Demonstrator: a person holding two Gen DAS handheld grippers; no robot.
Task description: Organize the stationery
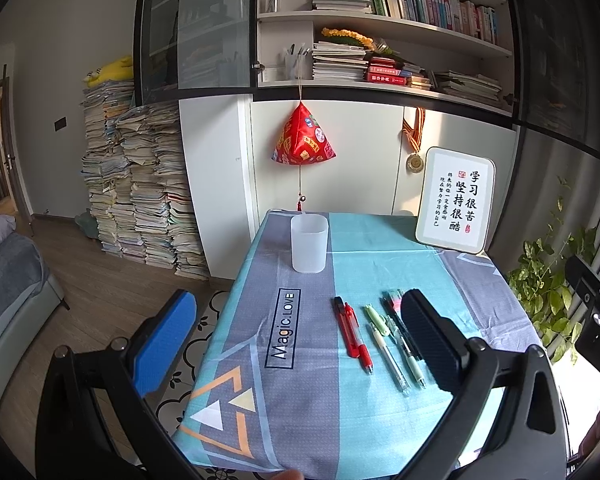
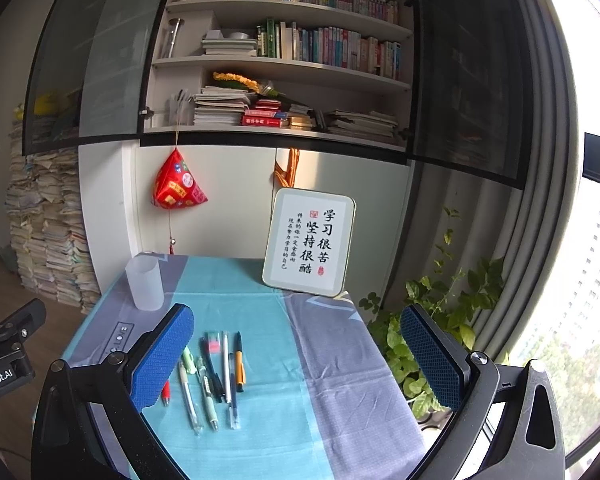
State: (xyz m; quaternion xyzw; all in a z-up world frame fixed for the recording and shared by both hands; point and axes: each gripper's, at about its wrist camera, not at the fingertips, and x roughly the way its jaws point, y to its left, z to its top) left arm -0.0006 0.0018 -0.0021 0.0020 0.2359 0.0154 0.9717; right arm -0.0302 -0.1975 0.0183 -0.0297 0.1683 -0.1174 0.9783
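Note:
Several pens lie side by side on the blue-grey tablecloth (image 1: 300, 420). A red pen (image 1: 353, 334) lies leftmost, then a clear pen with a green cap (image 1: 384, 350), then darker pens partly hidden by my left gripper's right finger. In the right wrist view the row (image 2: 216, 376) includes an orange pen (image 2: 239, 364) at its right. A frosted white pen cup (image 1: 309, 244) stands upright at the far left of the table; it also shows in the right wrist view (image 2: 144, 282). My left gripper (image 1: 300, 344) is open and empty above the near table. My right gripper (image 2: 296, 356) is open and empty above the pens.
A framed calligraphy sign (image 1: 456, 200) leans at the table's far right corner. A cabinet and bookshelves stand behind, with a red pouch (image 1: 302, 140) hanging. A leafy plant (image 2: 428, 336) is right of the table. Paper stacks (image 1: 136, 184) stand at the left.

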